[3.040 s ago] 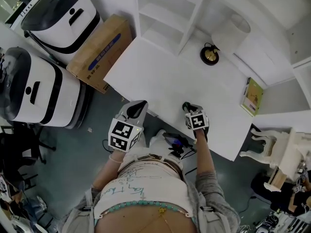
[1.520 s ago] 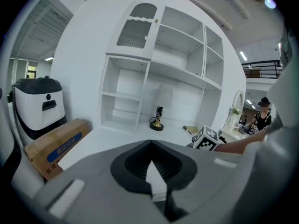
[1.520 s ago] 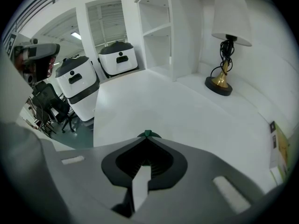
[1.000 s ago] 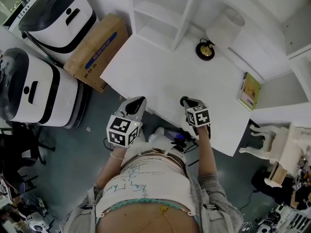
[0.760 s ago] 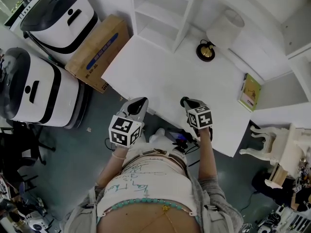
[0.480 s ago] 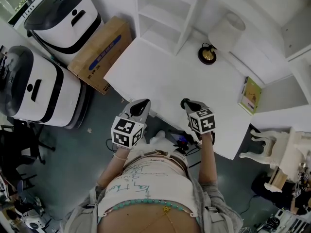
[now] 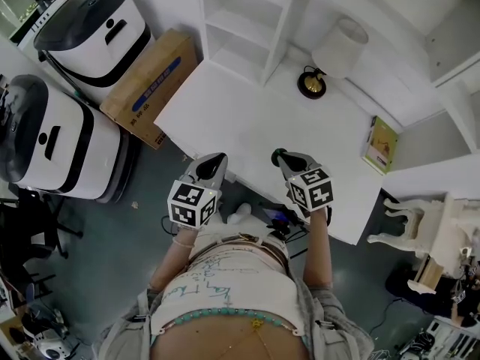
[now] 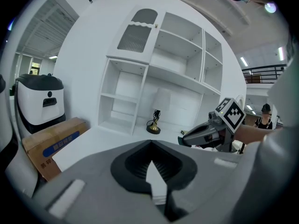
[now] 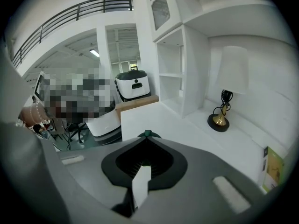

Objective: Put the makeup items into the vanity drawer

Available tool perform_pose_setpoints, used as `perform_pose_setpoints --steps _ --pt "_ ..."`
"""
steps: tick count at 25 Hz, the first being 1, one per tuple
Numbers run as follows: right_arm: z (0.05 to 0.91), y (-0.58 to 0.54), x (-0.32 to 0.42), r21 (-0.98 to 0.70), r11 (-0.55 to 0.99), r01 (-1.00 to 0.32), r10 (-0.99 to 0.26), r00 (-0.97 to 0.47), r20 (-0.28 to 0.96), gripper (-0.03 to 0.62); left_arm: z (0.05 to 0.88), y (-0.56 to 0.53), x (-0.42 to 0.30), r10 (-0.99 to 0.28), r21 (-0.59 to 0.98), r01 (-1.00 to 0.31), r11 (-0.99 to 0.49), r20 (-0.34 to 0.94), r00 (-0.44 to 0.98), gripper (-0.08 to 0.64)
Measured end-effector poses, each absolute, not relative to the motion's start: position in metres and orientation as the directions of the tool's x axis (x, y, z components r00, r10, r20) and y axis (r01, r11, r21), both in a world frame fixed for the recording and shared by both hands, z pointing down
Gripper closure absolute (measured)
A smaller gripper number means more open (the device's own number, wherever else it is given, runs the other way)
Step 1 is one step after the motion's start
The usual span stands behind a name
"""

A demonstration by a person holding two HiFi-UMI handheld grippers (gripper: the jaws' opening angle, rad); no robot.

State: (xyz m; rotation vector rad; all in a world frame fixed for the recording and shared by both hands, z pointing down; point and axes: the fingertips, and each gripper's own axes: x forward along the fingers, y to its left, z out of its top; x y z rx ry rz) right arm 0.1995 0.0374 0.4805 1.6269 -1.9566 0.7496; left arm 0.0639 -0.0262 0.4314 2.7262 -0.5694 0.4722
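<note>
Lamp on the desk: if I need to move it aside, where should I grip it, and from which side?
Probably the thin stem, just above the gold base, coming level from the open front of the desk. The shade and base look too wide; the wall closes off the back.

"What's different from a second ago?"

"The grey right gripper (image 7: 279, 156) with the black-and-white marker cube has come up from the near edge of the flat white desk top (image 7: 247, 118). Its cube looks bigger in the head view."

"Any turn?"

"A slight roll, so the cube's face is angled differently."

"Anything else?"

"The head view has drifted. The small black-and-gold lamp base (image 7: 311, 85) sits a little further left in it."
</note>
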Motion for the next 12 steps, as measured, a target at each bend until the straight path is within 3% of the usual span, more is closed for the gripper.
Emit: perform_pose_setpoints --steps 12 --pt "0.453 0.052 0.199 -0.079 0.169 -0.982 -0.748 -0.180 0.639 0.563 0.446 -0.009 0.082 -0.307 0.241 -0.425 -0.872 0.405 0.861 0.558"
